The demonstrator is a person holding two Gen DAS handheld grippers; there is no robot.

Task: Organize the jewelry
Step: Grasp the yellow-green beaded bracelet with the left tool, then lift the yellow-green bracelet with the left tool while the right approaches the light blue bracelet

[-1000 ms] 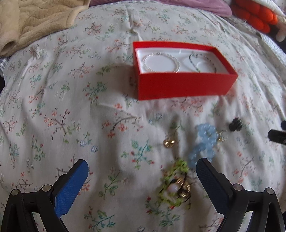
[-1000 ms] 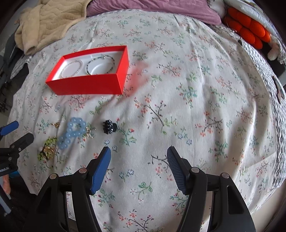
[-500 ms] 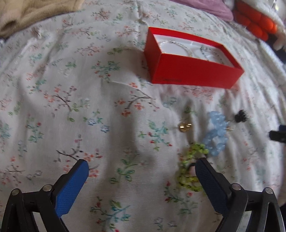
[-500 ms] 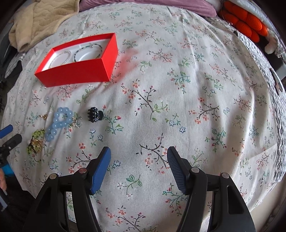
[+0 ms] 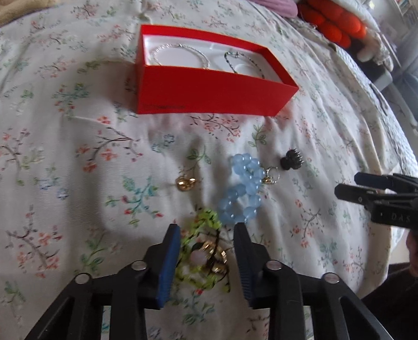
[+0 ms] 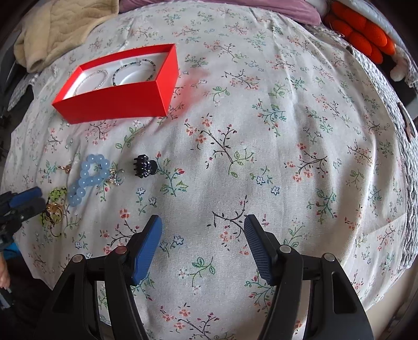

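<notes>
A red box (image 5: 209, 89) (image 6: 112, 102) holds a silver bracelet (image 5: 180, 53) and a dark beaded bracelet (image 5: 243, 62). On the floral sheet lie a neon green bracelet (image 5: 201, 230) (image 6: 56, 194) tangled with gold rings (image 5: 214, 255), a blue bead bracelet (image 5: 241, 191) (image 6: 87, 177), a gold earring (image 5: 186, 183) and a black hair claw (image 5: 292, 159) (image 6: 144, 166). My left gripper (image 5: 207, 232) is half closed around the green bracelet, its jaws on either side of it. My right gripper (image 6: 203, 226) is open and empty over bare sheet.
A beige blanket (image 6: 57, 28) lies at the far left, a purple cloth (image 6: 261, 7) at the back, and an orange plush (image 6: 360, 34) at the far right. The bed's edge drops away at the right.
My left gripper has moved right over the green bracelet and its jaws have narrowed around it. My right gripper has drifted slightly and stays open.
</notes>
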